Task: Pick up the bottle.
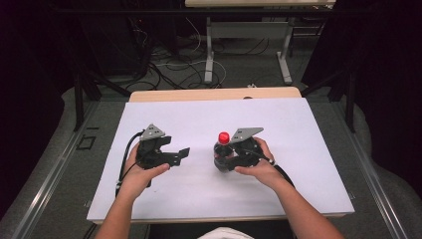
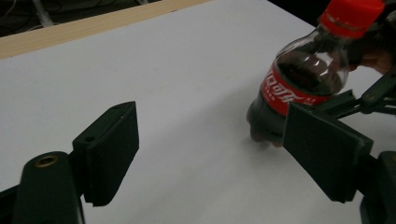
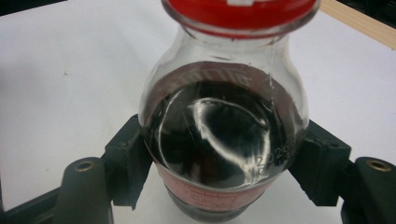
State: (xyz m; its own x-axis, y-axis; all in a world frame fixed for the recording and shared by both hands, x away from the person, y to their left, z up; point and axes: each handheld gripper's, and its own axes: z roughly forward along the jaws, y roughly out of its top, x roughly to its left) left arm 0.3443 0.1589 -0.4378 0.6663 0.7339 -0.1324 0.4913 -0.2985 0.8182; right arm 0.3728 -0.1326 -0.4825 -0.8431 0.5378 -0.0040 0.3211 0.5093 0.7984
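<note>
Your left gripper (image 1: 175,155) sits over the left half of the white table (image 1: 298,149), held in your left hand (image 1: 142,174), its jaws pointing across toward the middle; in the left gripper view those jaws stand apart with bare tabletop between them, so this one is released and grasps nothing; the bottle lies beyond its right jaw, near but not between the pads. Along the far edge of the white sheet runs a strip of pale wood (image 1: 214,93).

Just right of the centre stands the cola bottle (image 1: 222,149), upright on the table, its red cap (image 1: 224,137) on top and a red label (image 2: 280,93) round its waist, dark drink filling it up to the shoulder; your right gripper (image 1: 226,160) comes at it from the right side, carried by your right hand (image 1: 261,167); in the right gripper view its two black pads (image 3: 128,168) press on opposite sides of the bottle at label height, so this one is clenched on the bottle.
</note>
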